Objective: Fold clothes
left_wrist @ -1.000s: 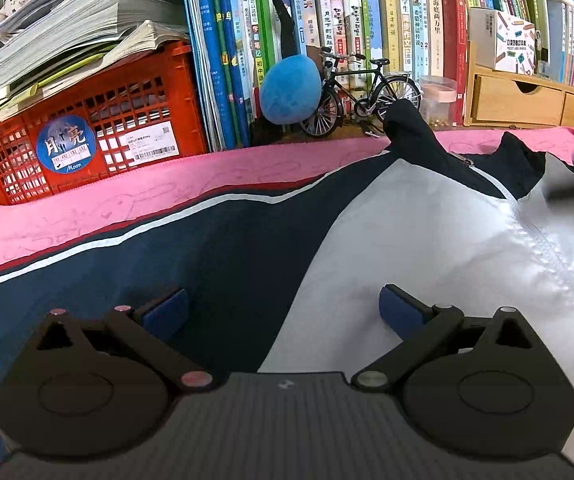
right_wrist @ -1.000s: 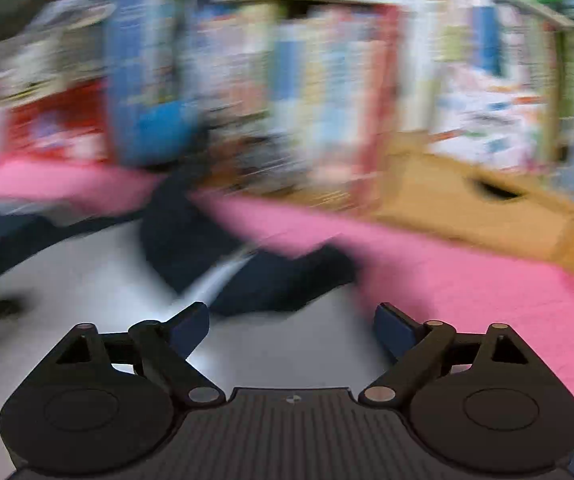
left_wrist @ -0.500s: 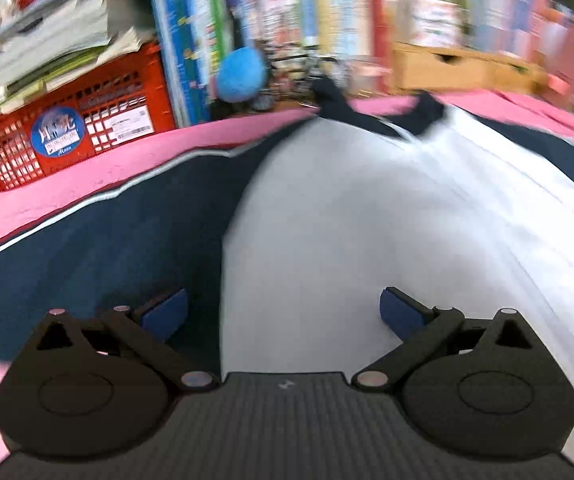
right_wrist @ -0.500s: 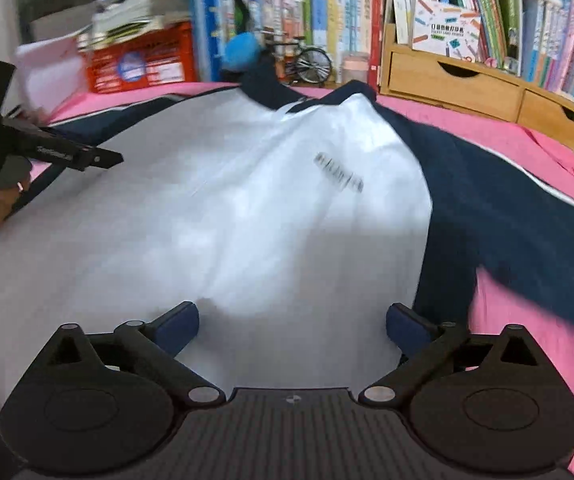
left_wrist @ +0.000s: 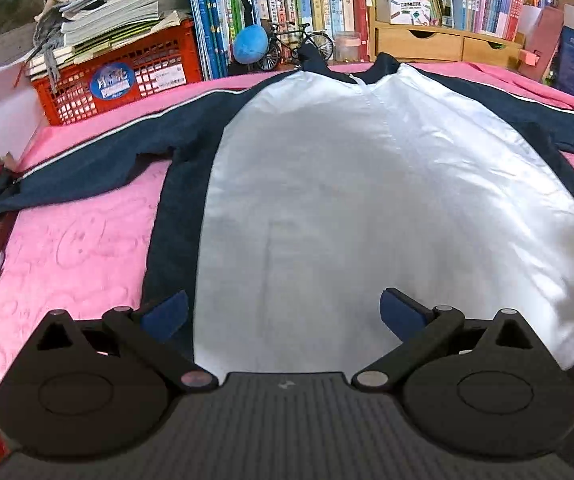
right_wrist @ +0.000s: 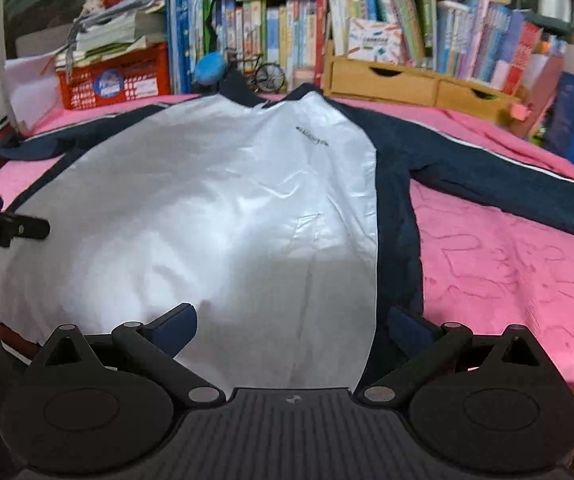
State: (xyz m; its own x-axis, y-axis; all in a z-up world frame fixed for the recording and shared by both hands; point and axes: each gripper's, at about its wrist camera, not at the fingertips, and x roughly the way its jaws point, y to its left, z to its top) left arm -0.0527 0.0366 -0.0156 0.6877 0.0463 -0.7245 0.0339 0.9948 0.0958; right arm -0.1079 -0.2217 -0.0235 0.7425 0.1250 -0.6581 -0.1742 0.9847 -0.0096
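1. My left gripper [left_wrist: 283, 312] hangs over the near hem with its jaws spread and nothing between them; my right gripper [right_wrist: 293, 330] is the same, spread wide and empty.
2. I judge both sit at the hem's 2 ends so each can reach a side of the jacket [left_wrist: 367, 200] for a fold.
3. The jacket lies flat on the pink cover [left_wrist: 67, 248], front up, white panel in the middle, navy down both sides.
4. Its long axis runs away from me: hem nearest, collar [left_wrist: 311, 54] at the far edge by the toy bike [left_wrist: 299, 42].
5. The 2 sleeves [left_wrist: 99, 152] stretch out sideways, across that axis, so they look ready to be brought in first.
6. Behind stand a red crate [left_wrist: 127, 72], books [left_wrist: 319, 0] and wooden drawers [left_wrist: 439, 44]; none touch the sleeves.
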